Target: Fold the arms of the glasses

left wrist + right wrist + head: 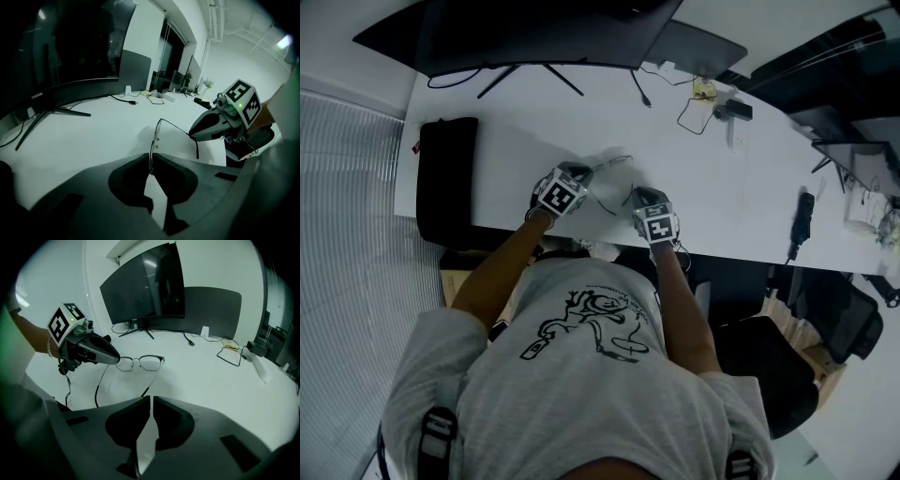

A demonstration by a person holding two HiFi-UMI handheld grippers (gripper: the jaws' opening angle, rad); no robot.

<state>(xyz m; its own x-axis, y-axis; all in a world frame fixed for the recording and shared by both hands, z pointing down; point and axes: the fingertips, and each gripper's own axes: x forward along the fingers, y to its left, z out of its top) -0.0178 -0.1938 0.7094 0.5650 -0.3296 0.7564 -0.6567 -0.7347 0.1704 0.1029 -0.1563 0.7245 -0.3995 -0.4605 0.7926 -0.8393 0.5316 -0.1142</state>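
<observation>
We've got the left gripper point(151, 160) pinching the wire glasses point(150, 363) at the rim, right gripper point(151, 398) clamped on a temple. They look light, springy and easily bent, so gently!

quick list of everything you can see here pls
glasses: one, thin dark frame, arms open, between the claws near the desk's front edge
desk: one, white, before the person
monitor: one, black, curved, desk's far side
bag: one, black, desk's left end
cables: a few, dark, by the monitor
chair: one, black, right, below the desk
shirt: one, grey, black print, on the person
left claw: one, dark, shut on the glasses' front
right claw: one, dark, shut on one arm's tip
</observation>
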